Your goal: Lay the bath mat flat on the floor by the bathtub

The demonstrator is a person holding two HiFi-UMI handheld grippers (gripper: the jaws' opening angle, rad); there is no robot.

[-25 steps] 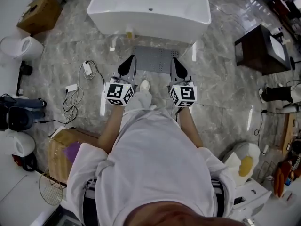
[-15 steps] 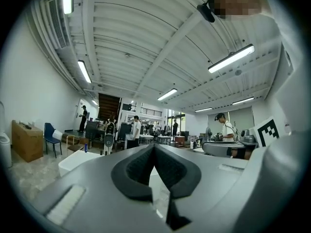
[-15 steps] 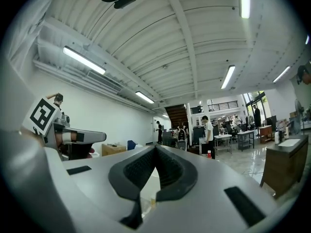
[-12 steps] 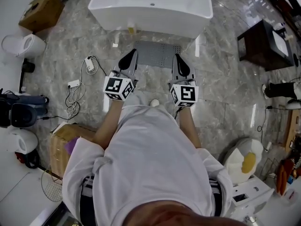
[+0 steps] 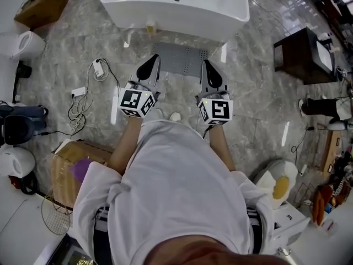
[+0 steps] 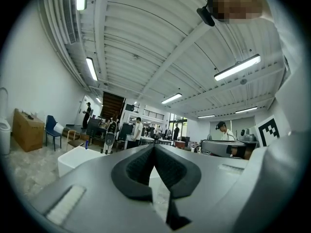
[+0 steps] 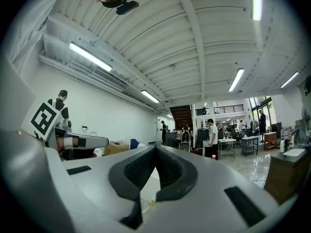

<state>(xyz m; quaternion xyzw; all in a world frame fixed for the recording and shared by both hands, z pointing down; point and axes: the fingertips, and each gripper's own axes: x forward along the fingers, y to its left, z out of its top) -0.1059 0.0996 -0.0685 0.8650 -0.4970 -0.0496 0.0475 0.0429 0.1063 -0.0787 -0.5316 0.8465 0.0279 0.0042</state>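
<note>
In the head view the grey bath mat [image 5: 182, 59] lies flat on the marble floor, right against the front of the white bathtub [image 5: 176, 7]. Both grippers are held level above the mat's near edge, apart from it. The left gripper [image 5: 148, 68] is shut with nothing in it, and so is the right gripper [image 5: 211, 74]. In the left gripper view the jaws [image 6: 154, 147] meet at the tip, with the bathtub [image 6: 80, 161] beyond them. The right gripper view shows its jaws [image 7: 155, 148] closed the same way, empty.
A small yellow bottle [image 5: 150, 26] stands at the tub's base. Cables and a power strip [image 5: 83, 99] lie to the left. A cardboard box [image 5: 69, 167] and a racket [image 5: 55, 217] are behind on the left, and a dark cabinet [image 5: 306, 54] stands at the right.
Both grippers have lifted a little above the mat. The person's foot has drawn back from the mat's edge. The mat has stayed flat.
</note>
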